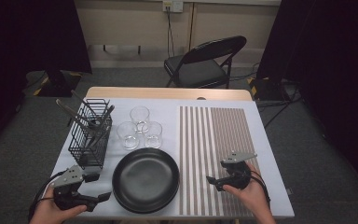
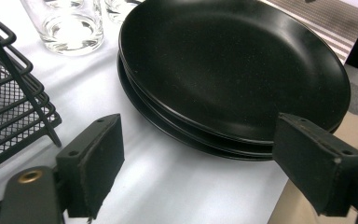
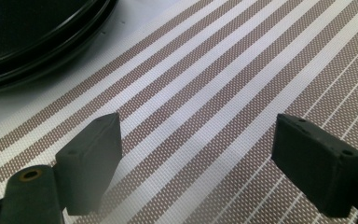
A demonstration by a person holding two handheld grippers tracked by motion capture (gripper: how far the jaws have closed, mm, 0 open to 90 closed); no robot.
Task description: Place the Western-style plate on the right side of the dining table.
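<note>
Three black plates [image 2: 233, 70] stacked at the table's near edge, approx centre. My left gripper [image 2: 214, 158] is spread wide w/ nothing in it, jaws just short of the stack's rim. Right gripper [image 3: 214, 163] also gapes, over one striped mat [image 3: 242, 84]. Three glasses [image 1: 140, 128] and one wire rack [image 1: 91, 135] toward the left edge.

a curtained recording studio: black drapes [image 1: 32, 32], carpet, folding chair [image 1: 205, 60], staged table [image 1: 168, 93].
</note>
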